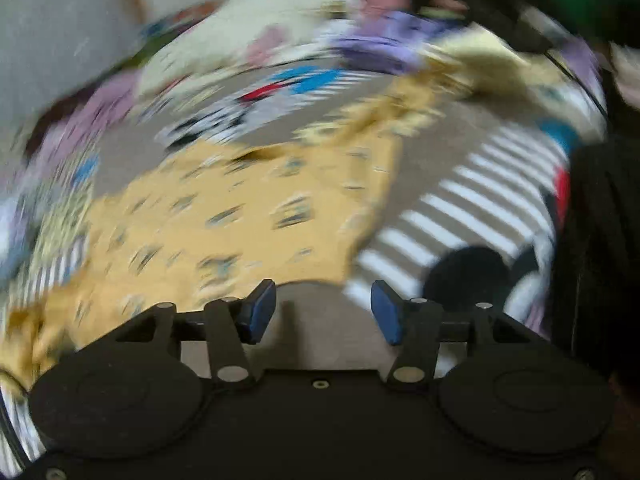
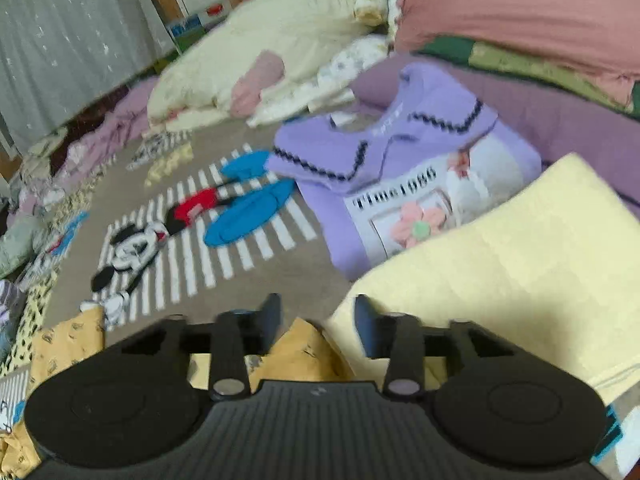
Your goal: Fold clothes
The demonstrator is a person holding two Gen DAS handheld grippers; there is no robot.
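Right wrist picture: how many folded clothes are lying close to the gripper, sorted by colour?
Purple: 1, the purple top with black zigzag trim and a flower print.
Pale yellow: 1, the pale yellow folded cloth.
Mustard yellow: 1, the mustard printed garment, just below the open right gripper.
Total: 3
The heaps further back are too blurred to count.

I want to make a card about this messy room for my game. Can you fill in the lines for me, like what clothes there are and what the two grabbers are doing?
Surface: grey striped rug with a cartoon mouse
Garment nearest: yellow printed garment, spread flat
Purple top: folded, lying on the rug
Pale yellow cloth: folded, beside the purple top
Left gripper: jaws apart, nothing between them
Right gripper: jaws apart, above a yellow corner, not pinching it
Left view: blurred
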